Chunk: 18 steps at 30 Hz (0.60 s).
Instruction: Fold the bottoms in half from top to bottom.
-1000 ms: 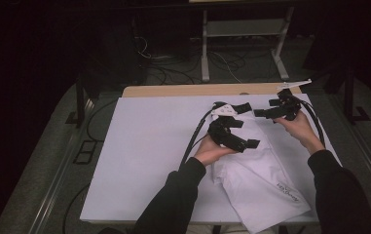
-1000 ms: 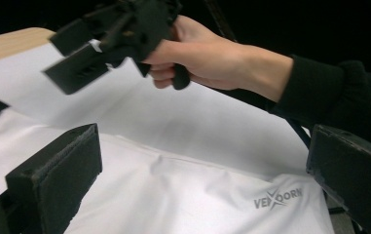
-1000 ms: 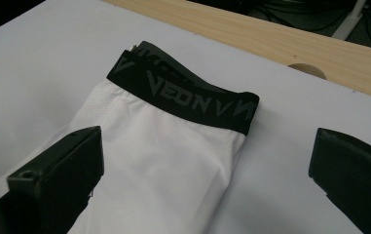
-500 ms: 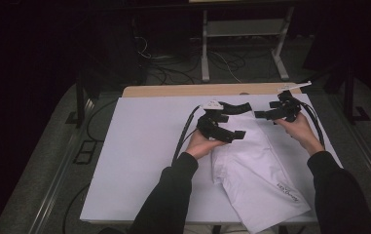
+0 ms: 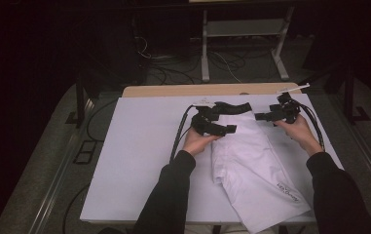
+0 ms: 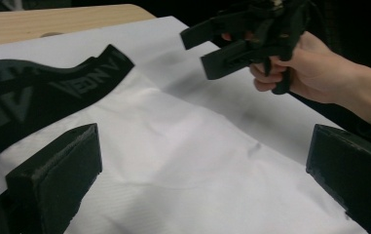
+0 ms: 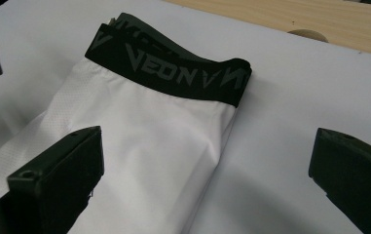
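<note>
A white garment [image 5: 251, 165] with a black lettered waistband [image 5: 231, 107] lies folded on the white table cover [image 5: 134, 146], running from the far middle towards the near right. My left gripper [image 5: 220, 123] hovers over the garment's left edge just below the waistband, open and holding nothing. In the left gripper view its jaws stand wide apart above the white cloth [image 6: 183, 161], with the waistband [image 6: 42, 97] at left and my right gripper [image 6: 231, 46] beyond. My right gripper [image 5: 262, 117] is open beside the waistband's right end. The right gripper view shows the waistband [image 7: 173, 73] ahead.
A wooden table strip [image 5: 197, 90] shows beyond the white cover. Black cables [image 5: 178, 131] trail from both grippers across the table. A metal stand [image 5: 241, 34] and floor cables lie behind the table. The garment's near end reaches the front right edge.
My left gripper has moved away from me and leftward, from the garment's middle up towards the waistband. The right gripper has stayed where it was.
</note>
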Motion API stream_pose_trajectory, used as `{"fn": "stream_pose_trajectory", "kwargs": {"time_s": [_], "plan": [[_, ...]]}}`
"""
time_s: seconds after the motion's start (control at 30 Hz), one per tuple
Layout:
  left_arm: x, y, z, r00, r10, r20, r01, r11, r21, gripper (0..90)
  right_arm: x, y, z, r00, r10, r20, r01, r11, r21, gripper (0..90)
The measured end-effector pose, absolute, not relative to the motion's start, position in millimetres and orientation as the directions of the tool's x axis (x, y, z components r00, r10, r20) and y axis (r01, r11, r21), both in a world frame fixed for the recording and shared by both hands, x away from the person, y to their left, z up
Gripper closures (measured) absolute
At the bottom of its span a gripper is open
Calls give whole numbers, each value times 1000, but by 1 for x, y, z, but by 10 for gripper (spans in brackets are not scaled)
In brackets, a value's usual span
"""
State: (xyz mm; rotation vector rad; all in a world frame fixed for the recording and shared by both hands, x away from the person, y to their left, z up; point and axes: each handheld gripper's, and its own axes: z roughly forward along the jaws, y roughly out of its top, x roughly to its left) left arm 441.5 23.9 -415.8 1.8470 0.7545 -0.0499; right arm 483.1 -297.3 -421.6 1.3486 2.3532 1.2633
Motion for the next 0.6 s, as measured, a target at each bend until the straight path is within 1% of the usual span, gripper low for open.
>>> {"fn": "stream_pose_trajectory", "kwargs": {"time_s": [0.33, 0.6], "plan": [[456, 35, -431, 749, 528, -401, 562, -185, 806, 0, 487, -294, -429, -582, 766, 272, 655, 243, 715, 0], [466, 44, -443, 700, 559, -444, 615, -155, 773, 0, 490, -291, -434, -574, 769, 281, 676, 252, 692, 0]]}}
